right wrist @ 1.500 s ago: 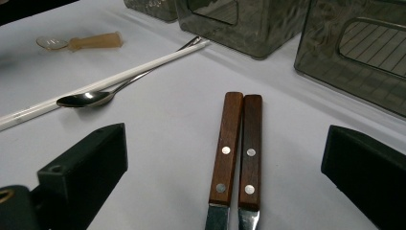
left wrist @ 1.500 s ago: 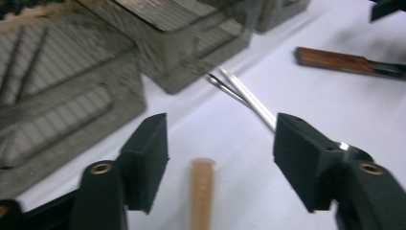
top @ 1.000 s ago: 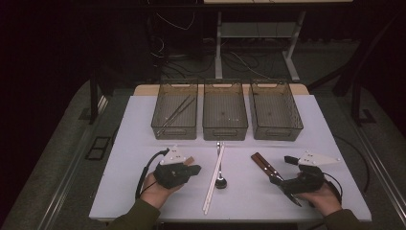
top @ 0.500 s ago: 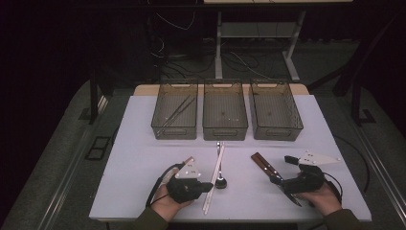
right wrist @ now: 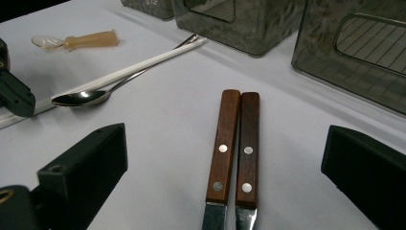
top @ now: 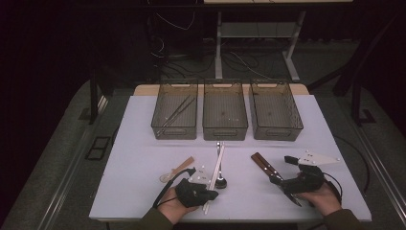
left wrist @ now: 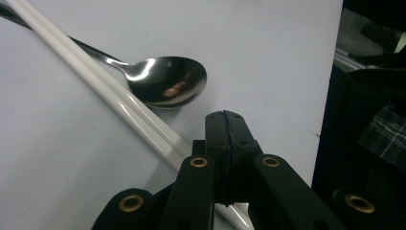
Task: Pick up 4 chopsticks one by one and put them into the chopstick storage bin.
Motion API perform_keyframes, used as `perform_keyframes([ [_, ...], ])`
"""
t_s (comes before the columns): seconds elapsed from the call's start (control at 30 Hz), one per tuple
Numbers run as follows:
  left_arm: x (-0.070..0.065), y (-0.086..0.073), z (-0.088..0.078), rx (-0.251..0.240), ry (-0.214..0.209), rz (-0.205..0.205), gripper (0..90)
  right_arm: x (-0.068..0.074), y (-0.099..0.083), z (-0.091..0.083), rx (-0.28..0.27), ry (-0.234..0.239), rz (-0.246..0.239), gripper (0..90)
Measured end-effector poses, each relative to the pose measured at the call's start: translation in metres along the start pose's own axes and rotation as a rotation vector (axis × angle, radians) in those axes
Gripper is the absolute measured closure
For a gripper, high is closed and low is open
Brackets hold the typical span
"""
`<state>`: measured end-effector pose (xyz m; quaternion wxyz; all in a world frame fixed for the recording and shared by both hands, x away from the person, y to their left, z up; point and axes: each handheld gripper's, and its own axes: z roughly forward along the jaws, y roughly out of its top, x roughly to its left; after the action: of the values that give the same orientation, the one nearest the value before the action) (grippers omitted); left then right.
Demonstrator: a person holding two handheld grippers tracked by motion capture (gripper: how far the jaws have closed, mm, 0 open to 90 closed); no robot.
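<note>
My left gripper is shut, its jaws pressed together with nothing between them. Its tip rests over a pair of white chopsticks, just short of the bowl of a steel spoon. In the high view the chopsticks and spoon lie mid-table. My right gripper stands open at the right. Its jaws straddle two wooden-handled knives lying side by side, blades toward me and apart from both jaws. The knives point toward the bins.
Three dark mesh bins stand in a row at the back; the left one holds thin metal utensils. A small tan spoon lies left of the chopsticks. The table's front edge is close to both hands.
My left hand has moved right and toward the table's front, from over the tan spoon to the near end of the chopsticks. The right hand has stayed put.
</note>
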<state>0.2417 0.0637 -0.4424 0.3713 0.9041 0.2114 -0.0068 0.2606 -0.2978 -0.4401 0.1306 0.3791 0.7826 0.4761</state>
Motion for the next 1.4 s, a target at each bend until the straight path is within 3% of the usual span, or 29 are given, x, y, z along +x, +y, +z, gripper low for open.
perform_keyframes([
  [0.4, -0.001, 0.000, 0.002, 0.021, 0.002, -0.011, 89.3, 0.000, 0.000, 0.000, -0.005, -0.002, -0.001, 2.1],
  [0.53, -0.001, 0.000, 0.001, 0.042, 0.006, 0.006, 89.3, 0.000, 0.000, -0.001, -0.005, -0.001, -0.001, 2.1],
  [0.6, 0.000, 0.000, 0.001, 0.031, 0.016, -0.001, 89.3, 0.000, 0.000, 0.000, -0.004, -0.004, 0.000, 2.1],
  [0.63, 0.001, 0.000, -0.001, 0.051, 0.016, 0.014, 89.3, 0.000, 0.000, 0.000, -0.004, -0.003, 0.000, 2.1],
  [0.67, 0.001, -0.001, -0.001, 0.031, 0.023, -0.010, 89.3, 0.000, 0.000, -0.001, -0.004, -0.002, -0.001, 2.1],
  [0.7, 0.003, -0.001, -0.003, 0.053, 0.026, 0.009, 89.3, 0.000, 0.000, -0.001, -0.004, -0.002, -0.002, 2.1],
  [0.83, 0.004, -0.003, -0.005, 0.041, 0.051, -0.020, 89.3, 0.000, 0.000, -0.001, -0.005, -0.002, -0.001, 2.1],
  [0.87, 0.006, -0.003, -0.008, 0.062, 0.055, 0.000, 89.3, 0.000, 0.000, -0.001, -0.005, -0.001, -0.001, 2.1],
  [1.03, 0.009, -0.004, -0.010, 0.064, 0.073, -0.020, 89.3, 0.000, 0.000, -0.001, -0.007, -0.001, -0.002, 2.1],
  [1.1, 0.010, -0.004, -0.011, 0.076, 0.083, -0.005, 89.3, 0.000, 0.000, -0.001, -0.006, -0.001, -0.002, 2.1],
  [1.4, 0.014, -0.006, -0.016, 0.085, 0.115, -0.024, 89.3, 0.001, 0.001, -0.001, -0.008, -0.001, -0.004, 2.1],
])
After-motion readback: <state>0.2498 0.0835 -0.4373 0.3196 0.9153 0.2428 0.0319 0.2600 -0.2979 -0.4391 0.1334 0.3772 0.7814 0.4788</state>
